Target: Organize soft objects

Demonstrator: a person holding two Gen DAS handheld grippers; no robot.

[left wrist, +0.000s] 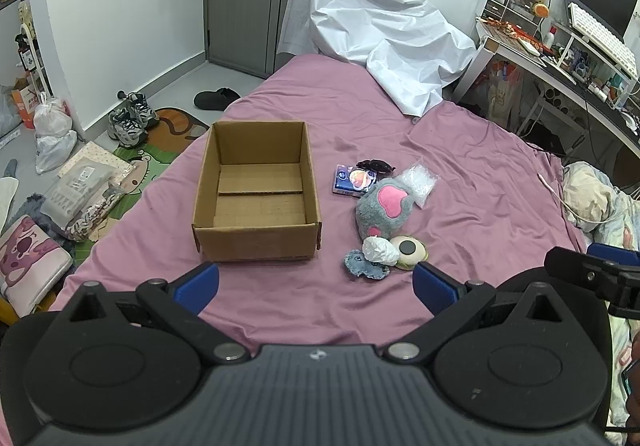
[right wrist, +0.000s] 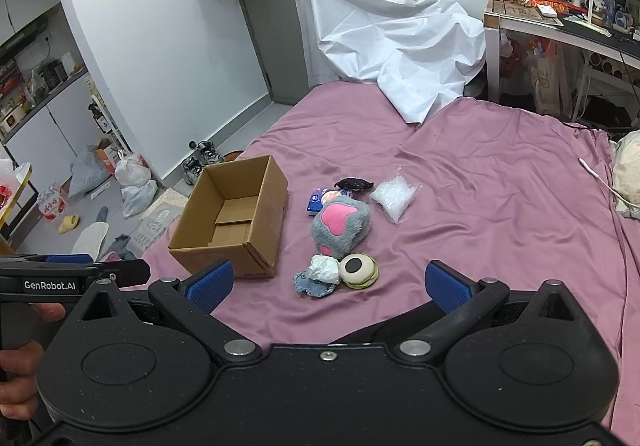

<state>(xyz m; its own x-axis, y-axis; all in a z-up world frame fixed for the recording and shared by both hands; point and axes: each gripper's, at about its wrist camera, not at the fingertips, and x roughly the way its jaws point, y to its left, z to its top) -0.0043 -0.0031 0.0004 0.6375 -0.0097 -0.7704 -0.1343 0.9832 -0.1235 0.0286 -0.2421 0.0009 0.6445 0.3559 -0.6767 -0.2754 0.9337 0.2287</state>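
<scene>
An open brown cardboard box (left wrist: 256, 201) sits empty on a mauve bedsheet (left wrist: 460, 133), likely the container meant for sorting. Just to its right lies a cluster: a grey plush paw with pink pads (left wrist: 384, 207), a crumpled white wad (left wrist: 379, 249), and a small denim scrap (left wrist: 362, 264). The left gripper (left wrist: 316, 282) and right gripper (right wrist: 328, 282) hover near, both spread wide and holding nothing.

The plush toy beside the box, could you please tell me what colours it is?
The plush toy is fluffy grey with a pink paw-shaped patch; the left wrist view shows it best.
</scene>
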